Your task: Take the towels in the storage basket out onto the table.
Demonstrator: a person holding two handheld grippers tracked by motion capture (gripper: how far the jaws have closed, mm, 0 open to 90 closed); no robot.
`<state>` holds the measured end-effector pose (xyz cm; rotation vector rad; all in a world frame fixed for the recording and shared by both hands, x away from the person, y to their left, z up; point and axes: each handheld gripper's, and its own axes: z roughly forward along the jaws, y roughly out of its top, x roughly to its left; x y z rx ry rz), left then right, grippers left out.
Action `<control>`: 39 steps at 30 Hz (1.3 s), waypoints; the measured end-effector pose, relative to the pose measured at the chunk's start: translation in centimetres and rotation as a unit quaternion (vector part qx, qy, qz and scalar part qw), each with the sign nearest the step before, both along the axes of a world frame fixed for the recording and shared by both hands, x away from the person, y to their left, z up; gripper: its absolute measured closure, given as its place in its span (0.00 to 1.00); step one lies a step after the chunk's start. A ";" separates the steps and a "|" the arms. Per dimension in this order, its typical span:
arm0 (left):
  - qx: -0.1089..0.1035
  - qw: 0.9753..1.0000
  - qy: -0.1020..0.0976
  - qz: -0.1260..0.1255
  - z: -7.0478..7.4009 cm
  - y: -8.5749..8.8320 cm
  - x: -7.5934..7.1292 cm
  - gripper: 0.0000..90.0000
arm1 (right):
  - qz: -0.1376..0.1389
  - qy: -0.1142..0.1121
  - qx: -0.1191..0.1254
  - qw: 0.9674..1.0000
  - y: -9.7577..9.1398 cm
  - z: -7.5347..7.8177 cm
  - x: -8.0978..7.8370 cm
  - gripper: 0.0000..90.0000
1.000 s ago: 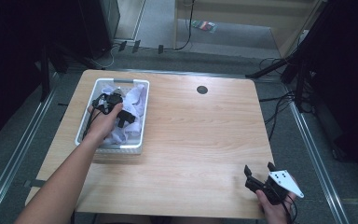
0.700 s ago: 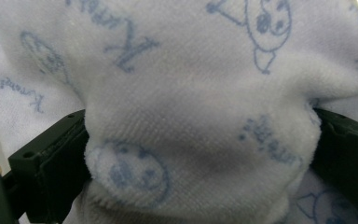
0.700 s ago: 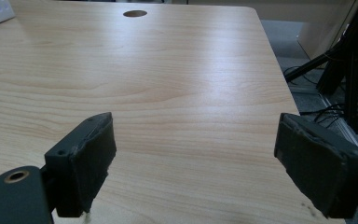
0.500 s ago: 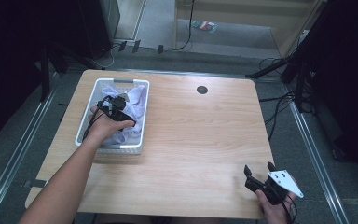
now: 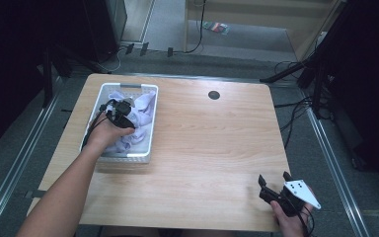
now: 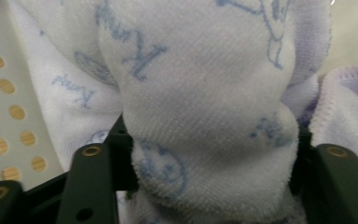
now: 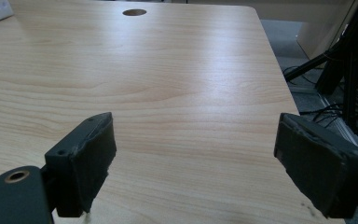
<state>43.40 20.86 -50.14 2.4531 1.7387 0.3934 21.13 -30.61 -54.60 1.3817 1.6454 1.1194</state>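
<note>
Left gripper (image 5: 121, 114) had just been closing; its jaws pinched a bunched fold of the white towel (image 6: 200, 116) with blue print, pads pressing both sides, presumably to lift it clear. The towel sat inside the white perforated basket (image 5: 143, 157) at the table's (image 5: 212, 163) left side, among other pale cloths (image 5: 145, 101). Right gripper (image 7: 193, 163) stood wide open with nothing between its jaws, parked over bare wood at the near right corner, well apart from the basket, likely waiting to take the cloth
</note>
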 end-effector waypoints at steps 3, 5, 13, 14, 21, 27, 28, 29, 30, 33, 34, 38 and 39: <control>0.004 1.000 -0.006 0.001 0.0 0.0 0.0 0.56 | 0.000 -0.001 -0.001 1.000 0.0 0.0 0.0 0.14; 0.000 1.000 -0.002 -0.003 0.2 0.1 0.1 0.60 | 0.000 0.000 0.000 1.000 0.0 0.0 0.0 0.14; -0.032 0.999 0.004 0.016 0.7 1.1 0.3 0.67 | -0.001 -0.001 0.002 1.000 -0.1 0.0 0.0 0.14; -0.031 0.999 0.002 0.017 0.8 1.1 0.3 0.67 | -0.001 -0.001 0.002 1.000 -0.1 0.0 0.0 0.14; -0.051 0.999 0.007 0.017 2.0 1.8 0.1 0.67 | 0.000 -0.001 0.003 1.000 -0.1 0.0 0.0 0.14; -0.055 0.998 -0.001 0.015 3.5 2.4 -0.1 0.67 | 0.000 -0.002 0.002 1.000 -0.1 0.0 0.0 0.14; -0.054 0.998 -0.005 0.014 3.8 2.4 -0.1 0.67 | -0.001 -0.001 0.002 1.000 -0.1 0.0 0.0 0.14; -0.054 0.998 -0.004 0.014 4.1 2.5 -0.1 0.67 | -0.001 -0.001 0.002 1.000 -0.1 0.0 0.0 0.14; -0.055 0.998 -0.008 0.014 4.4 2.6 -0.2 0.67 | -0.001 -0.001 0.002 1.000 -0.1 0.0 0.0 0.14; -0.057 0.998 -0.010 0.011 5.5 2.7 -0.2 0.66 | 0.000 -0.002 0.001 1.000 -0.1 0.0 0.0 0.14; -0.055 0.998 -0.013 0.008 5.8 2.8 -0.3 0.66 | -0.001 0.000 0.003 1.000 0.0 0.0 0.0 0.14; -0.051 0.998 -0.024 0.005 7.8 2.8 -0.5 0.66 | -0.001 -0.001 0.002 1.000 -0.1 0.0 0.0 0.14; -0.048 0.998 -0.030 0.005 8.2 2.8 -0.5 0.66 | -0.001 0.000 0.002 1.000 0.0 0.0 0.0 0.14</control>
